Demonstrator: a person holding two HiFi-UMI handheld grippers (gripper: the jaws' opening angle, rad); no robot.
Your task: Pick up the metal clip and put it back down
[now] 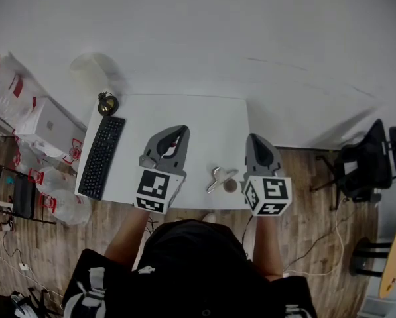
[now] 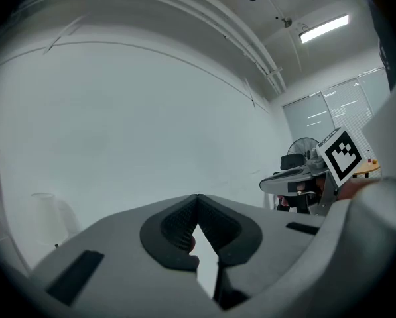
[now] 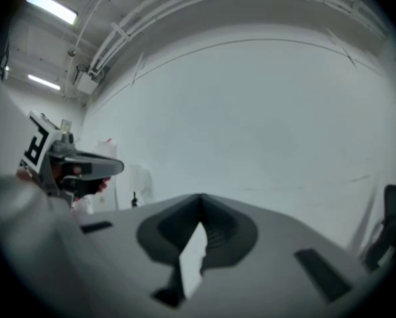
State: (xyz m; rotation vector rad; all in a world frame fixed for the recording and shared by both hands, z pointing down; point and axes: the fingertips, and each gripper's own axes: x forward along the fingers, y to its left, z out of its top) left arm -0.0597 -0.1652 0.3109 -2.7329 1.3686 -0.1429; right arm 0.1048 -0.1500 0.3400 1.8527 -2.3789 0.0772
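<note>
The metal clip (image 1: 217,177) lies on the white table (image 1: 204,118) near its front edge, between my two grippers, and neither one touches it. In the head view my left gripper (image 1: 181,132) hovers to the clip's left and my right gripper (image 1: 257,139) to its right, both pointing away from me. In the left gripper view, the left gripper (image 2: 198,197) has its jaws meeting at the tip with nothing between them. The right gripper (image 3: 201,196) is shut and empty in its own view as well. The clip appears in neither gripper view.
A small round brown object (image 1: 230,186) sits right beside the clip. A black keyboard (image 1: 101,156) lies along the table's left side, with a small dark round item (image 1: 107,104) behind it. Bags and a box (image 1: 48,128) crowd the floor at left. A black chair (image 1: 367,161) stands at right.
</note>
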